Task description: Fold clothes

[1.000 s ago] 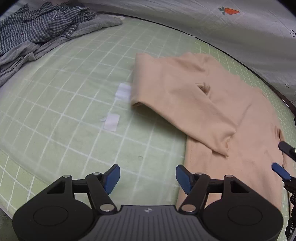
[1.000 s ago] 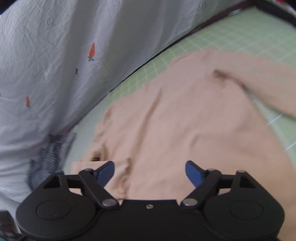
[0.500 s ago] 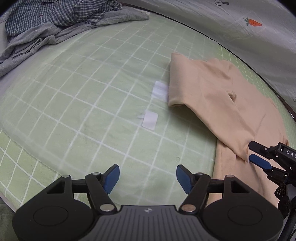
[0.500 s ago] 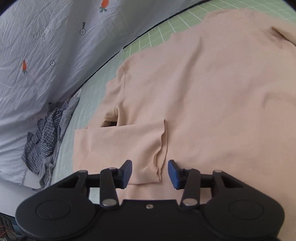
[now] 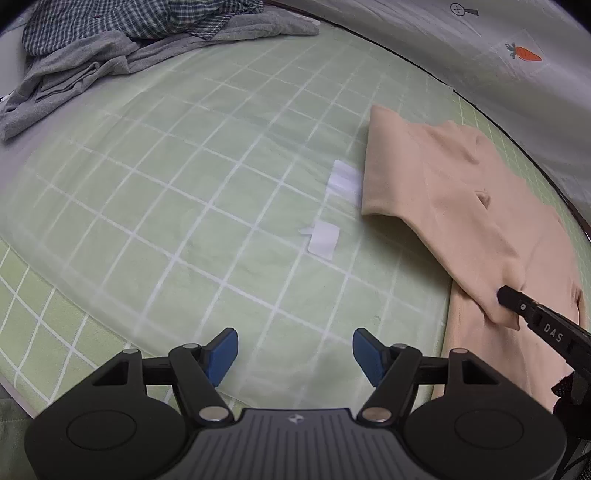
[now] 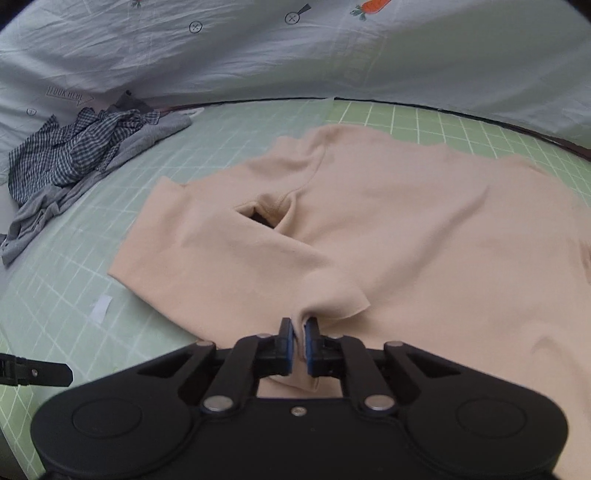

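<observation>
Sleeve cuff [image 6: 334,308] sits pinched in my right hand-held gripper [image 6: 299,345], whose pads have clamped onto the fabric. From there the folded sleeve runs up and to the left, away from me, over the beige sweater [image 6: 424,229] spread on the green grid mat [image 5: 184,206]. My left hand-held gripper [image 5: 293,354] hangs open and empty over bare mat, with the sweater off to its right, so the right is nearer.

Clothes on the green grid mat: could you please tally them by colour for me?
Peach: 1, the peach top, its sleeve cuff pinched in the right gripper.
Grey: 1, the grey garment in the far pile.
Dark check: 1, the checked shirt lying on it.
Total: 3
</observation>
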